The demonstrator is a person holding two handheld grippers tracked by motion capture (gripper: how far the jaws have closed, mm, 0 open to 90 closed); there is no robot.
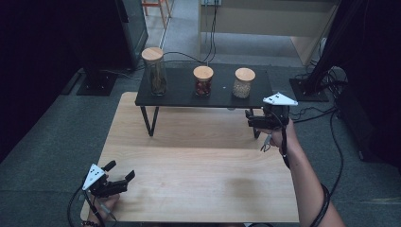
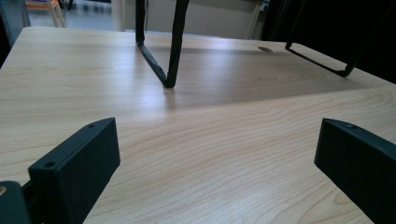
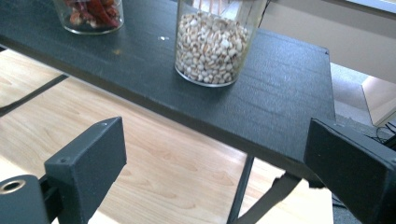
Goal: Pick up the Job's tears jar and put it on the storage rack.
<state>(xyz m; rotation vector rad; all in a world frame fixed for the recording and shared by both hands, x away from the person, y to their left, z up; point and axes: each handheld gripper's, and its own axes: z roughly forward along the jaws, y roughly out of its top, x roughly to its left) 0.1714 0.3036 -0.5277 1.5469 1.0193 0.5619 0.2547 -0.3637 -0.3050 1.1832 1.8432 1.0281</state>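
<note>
Right gripper view cuts off the jar of pale beans (image 3: 212, 46) at its top, so its lid is out of frame there, and the jar of red pieces (image 3: 91, 14) beside it shows just its bottom part at the upper left corner; high view shows both whole, each with a round wooden lid; what fills the tall jar (image 1: 155, 71) at the left end of the black shelf (image 1: 179, 92) is too dark to make out; the far floor lies in shadow, and cables (image 1: 189, 56) run across it behind the shelf.

The right gripper (image 1: 257, 120) hangs just off the shelf's right front corner, jaws spread wide with nothing between them; the bean jar (image 1: 244, 82) stands on the shelf near that corner, ahead of the jaws and apart from them; the shelf's front edge and its thin black leg (image 3: 240, 191) lie between the gripper and the jar's base, the red jar (image 1: 203, 81) stands to its left at the shelf's middle.

The left gripper (image 1: 113, 182) rests at the near left corner of the wooden desk (image 1: 198, 175), released, jaws wide over bare wood; ahead of it the shelf's left leg (image 2: 161, 60) meets the desk.
</note>
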